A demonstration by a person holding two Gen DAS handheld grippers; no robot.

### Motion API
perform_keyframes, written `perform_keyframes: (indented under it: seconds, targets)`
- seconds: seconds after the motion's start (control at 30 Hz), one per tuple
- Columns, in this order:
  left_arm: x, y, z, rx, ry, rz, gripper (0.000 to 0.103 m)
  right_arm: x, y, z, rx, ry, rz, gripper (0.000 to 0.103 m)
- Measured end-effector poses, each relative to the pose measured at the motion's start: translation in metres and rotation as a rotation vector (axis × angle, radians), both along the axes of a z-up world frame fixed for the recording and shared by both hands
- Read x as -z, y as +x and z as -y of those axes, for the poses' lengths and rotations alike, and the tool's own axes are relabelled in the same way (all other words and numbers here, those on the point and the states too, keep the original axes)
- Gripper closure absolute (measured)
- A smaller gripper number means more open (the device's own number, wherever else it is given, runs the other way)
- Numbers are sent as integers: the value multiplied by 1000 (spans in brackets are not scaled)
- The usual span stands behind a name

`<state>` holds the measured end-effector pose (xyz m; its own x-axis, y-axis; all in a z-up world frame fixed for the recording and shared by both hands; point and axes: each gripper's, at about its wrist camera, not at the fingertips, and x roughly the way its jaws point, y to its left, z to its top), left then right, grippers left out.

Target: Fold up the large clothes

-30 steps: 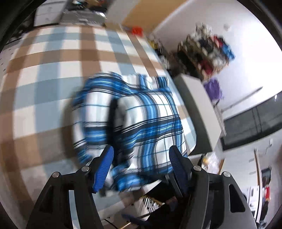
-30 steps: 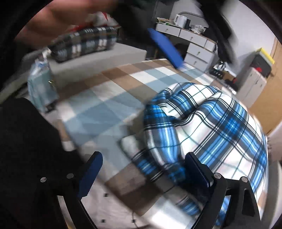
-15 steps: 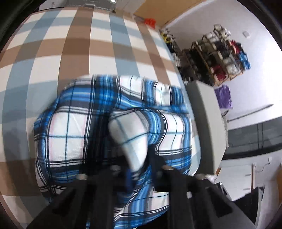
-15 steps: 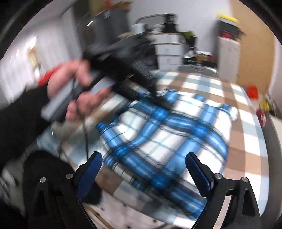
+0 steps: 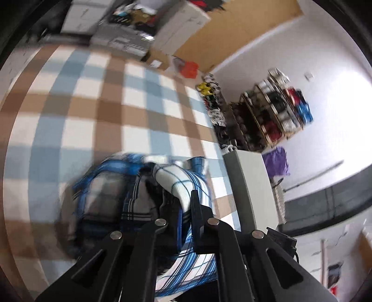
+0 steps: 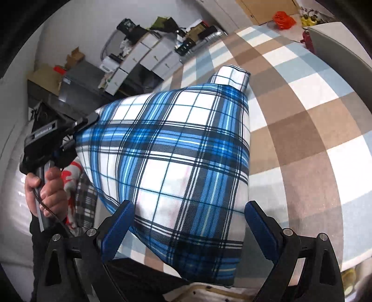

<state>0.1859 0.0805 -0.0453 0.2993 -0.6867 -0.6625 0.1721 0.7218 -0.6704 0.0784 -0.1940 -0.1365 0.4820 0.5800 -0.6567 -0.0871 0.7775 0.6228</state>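
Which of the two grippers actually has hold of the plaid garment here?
The left gripper, shut on a corner of the blue plaid garment. The right gripper is open; its blue pads only flank the cloth.

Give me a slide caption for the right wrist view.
Left tongs shut on a corner of the blue plaid garment, lifting it above the checked bedspread; right tongs open beneath it.

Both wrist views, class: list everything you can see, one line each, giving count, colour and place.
shirt: one, blue-white plaid, lifted above the bed
bed cover: one, brown-blue-white check, beneath the shirt
drawer units: several, white, far wall
shelf rack: one, wooden, full of mixed items, by the white wall
red bag: one, on the floor past the bed
left gripper: black, shut on shirt
right gripper: blue pads, open
hand: one, gripping the left gripper's handle
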Motion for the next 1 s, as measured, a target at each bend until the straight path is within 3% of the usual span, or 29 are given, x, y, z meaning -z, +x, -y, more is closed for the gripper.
perform_keyframes:
  seconds: [0.2, 0.3, 0.4, 0.47, 0.57, 0.67, 0.77, 0.83, 0.93, 1.0]
  targets:
    - [70, -18, -39, -71, -19, -144, 102, 10, -2, -21, -32, -129, -19, 3]
    - [85, -31, -49, -95, 4, -154, 102, 13, -2, -28, -48, -201, -13, 1]
    - [66, -42, -50, -95, -15, -97, 102, 16, -5, -35, -53, -245, -6, 0]
    - [36, -53, -42, -65, -7, 3, 102, 18, -5, -35, -48, -248, -2, 0]
    - [0, -71, -11, 48, 18, 141, 102, 19, -6, -35, -44, -245, -2, 0]
    - [-5, -77, 23, 141, 49, 186, 100, 20, -3, -35, -41, -245, 0, 0]
    - [28, -67, 42, 169, 91, 136, 100, 17, -5, -31, -36, -215, -1, 0]
    - [69, -56, 37, 109, 93, 27, 100, 11, -2, -20, -16, -142, 19, 0]
    - [112, -48, 20, -1, 84, -123, 100, -21, -9, 3, 47, 3, 141, 0]
    - [116, -47, 12, -21, 88, -142, 100, -43, -5, 4, 40, 52, 215, 0]
